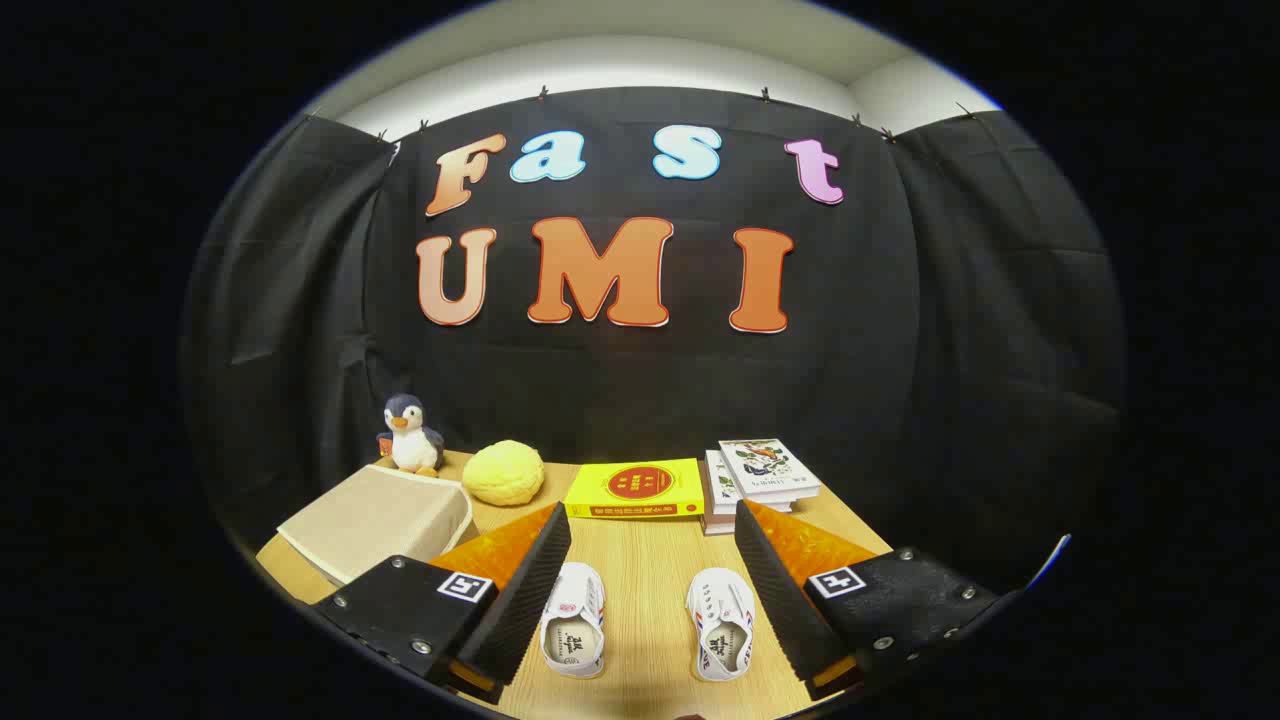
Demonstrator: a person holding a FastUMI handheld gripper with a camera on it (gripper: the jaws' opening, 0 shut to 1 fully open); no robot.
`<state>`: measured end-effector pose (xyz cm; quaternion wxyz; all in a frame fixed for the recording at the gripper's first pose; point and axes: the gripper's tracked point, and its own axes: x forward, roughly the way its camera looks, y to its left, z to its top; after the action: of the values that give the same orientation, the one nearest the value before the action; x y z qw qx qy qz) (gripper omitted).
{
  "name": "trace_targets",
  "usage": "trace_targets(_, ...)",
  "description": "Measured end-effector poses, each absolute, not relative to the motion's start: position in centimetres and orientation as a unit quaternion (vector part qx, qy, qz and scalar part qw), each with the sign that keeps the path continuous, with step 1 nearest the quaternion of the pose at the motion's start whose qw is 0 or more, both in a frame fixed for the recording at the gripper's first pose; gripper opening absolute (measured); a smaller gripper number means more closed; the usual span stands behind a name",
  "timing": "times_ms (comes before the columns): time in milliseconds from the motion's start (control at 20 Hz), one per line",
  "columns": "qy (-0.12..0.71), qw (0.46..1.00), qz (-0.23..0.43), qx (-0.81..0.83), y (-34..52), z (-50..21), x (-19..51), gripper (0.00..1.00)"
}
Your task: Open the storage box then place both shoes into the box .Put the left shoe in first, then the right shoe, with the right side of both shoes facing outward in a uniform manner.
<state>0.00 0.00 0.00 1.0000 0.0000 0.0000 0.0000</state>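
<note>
Gripper view — gripper (652, 520) spread above shoes (573, 618)

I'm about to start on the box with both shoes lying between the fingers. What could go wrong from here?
1. The storage box looks closed and sits close to the plush penguin and yellow ball; lifting its lid may knock them.
2. The two shoes look alike, so the wrong one could go in first.
3. The hand-held gripper is open right above the shoes; swinging towards the box could drag the nearer one.
</note>
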Motion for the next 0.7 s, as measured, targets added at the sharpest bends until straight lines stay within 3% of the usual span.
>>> trace_targets(700,0.031,0.998,0.059,0.012,2.2,-2.4,1.7,0.99)
